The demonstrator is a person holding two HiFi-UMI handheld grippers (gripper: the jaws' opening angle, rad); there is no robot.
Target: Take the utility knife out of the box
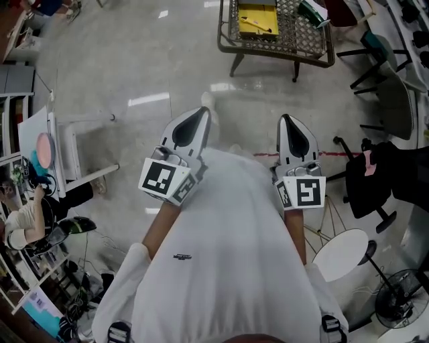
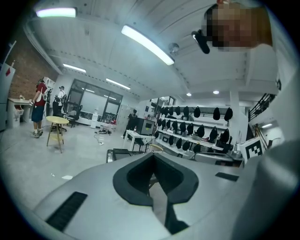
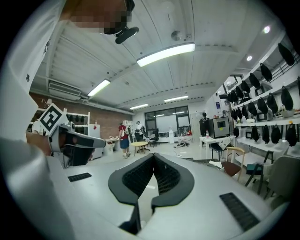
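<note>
In the head view a yellow box (image 1: 258,20) sits on a wicker table (image 1: 278,43) at the far top, well ahead of both grippers. A thin pale object lies in the box; I cannot tell whether it is the utility knife. My left gripper (image 1: 203,112) and right gripper (image 1: 284,118) are held side by side in front of the white shirt, pointing toward the table. Both are shut with nothing between the jaws. The left gripper (image 2: 152,155) and right gripper (image 3: 153,155) each point out across the room, their tips meeting.
A black office chair (image 1: 375,181), a round white stool (image 1: 342,254) and a floor fan (image 1: 402,298) stand at the right. A white frame (image 1: 67,147) and a seated person (image 1: 27,218) are at the left. Bare pale floor lies between me and the wicker table.
</note>
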